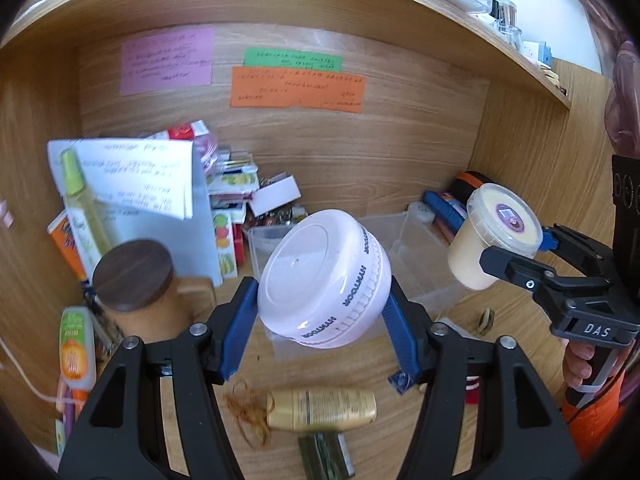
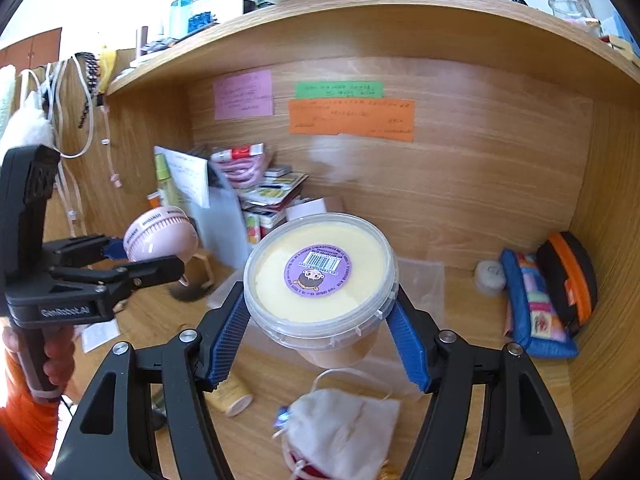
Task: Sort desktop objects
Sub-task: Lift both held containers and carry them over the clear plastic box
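A round pale pink jar (image 1: 320, 280) with white lettering hangs above the wooden desk, tilted, with my left gripper (image 1: 320, 324) shut on its sides. In the right wrist view the same pink jar (image 2: 160, 234) shows at the left in the left gripper (image 2: 160, 256). My right gripper (image 2: 320, 344) is shut on a clear tub of cream-coloured paste (image 2: 320, 280) with a purple sticker on its lid, also lifted off the desk. From the left wrist view that tub (image 1: 492, 236) hangs at the right in the right gripper (image 1: 520, 256).
Clear plastic bins (image 1: 416, 256) sit under the held items. A wooden-lidded canister (image 1: 136, 284), papers and boxes (image 1: 160, 200) crowd the left. A gold tube (image 1: 324, 408) and rubber bands (image 1: 248, 412) lie near. A cloth pouch (image 2: 340, 432) and pencil cases (image 2: 540, 304) sit right.
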Available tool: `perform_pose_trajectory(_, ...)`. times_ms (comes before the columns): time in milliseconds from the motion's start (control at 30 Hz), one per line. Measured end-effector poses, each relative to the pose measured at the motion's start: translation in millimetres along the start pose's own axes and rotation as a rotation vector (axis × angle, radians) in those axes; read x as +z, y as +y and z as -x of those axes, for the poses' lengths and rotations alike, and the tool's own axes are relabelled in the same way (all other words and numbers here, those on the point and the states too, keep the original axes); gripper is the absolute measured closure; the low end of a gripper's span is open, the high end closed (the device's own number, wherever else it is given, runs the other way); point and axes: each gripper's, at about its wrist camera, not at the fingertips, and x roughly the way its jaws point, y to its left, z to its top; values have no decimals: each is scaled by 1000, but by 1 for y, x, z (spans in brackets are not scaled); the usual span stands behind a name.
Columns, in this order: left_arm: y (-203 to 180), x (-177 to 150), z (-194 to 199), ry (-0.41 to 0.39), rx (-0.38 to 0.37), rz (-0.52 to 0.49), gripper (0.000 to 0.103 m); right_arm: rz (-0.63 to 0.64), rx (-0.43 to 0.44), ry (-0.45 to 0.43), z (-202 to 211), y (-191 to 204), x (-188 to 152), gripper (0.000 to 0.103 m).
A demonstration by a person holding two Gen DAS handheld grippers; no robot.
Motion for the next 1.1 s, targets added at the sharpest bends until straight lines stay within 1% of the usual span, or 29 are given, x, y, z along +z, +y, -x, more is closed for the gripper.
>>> perform_pose_trajectory(100,-2,10,-11,10,6,-14,42,7,-14,10,-10,-10,7,39)
perform_pose_trajectory(233,-1,21,-31,43,-16,-12,42,8,-34,34,-26,-24,13,39)
perform_pose_trajectory(367,-2,27,-53,79,-15,-21,42,-11,-30,72,-45,-40,16,39)
perform_pose_trajectory(533,1,31,-83,134,-18,-20,42,-12,-51,115,-70,-56,16,39)
perform_pose_trajectory(767,9,30,-124,216,-33,-17,42,-6,-59,190,-105,-76,12,39)
perform_pose_trajectory(933,13,25,-148,272,-45,-16,42,2,-41,247,-125,-80,6,39)
perform_pose_trajectory(1100,13,15,-165,323,-48,-29,42,15,-43,293,-141,-83,0,39)
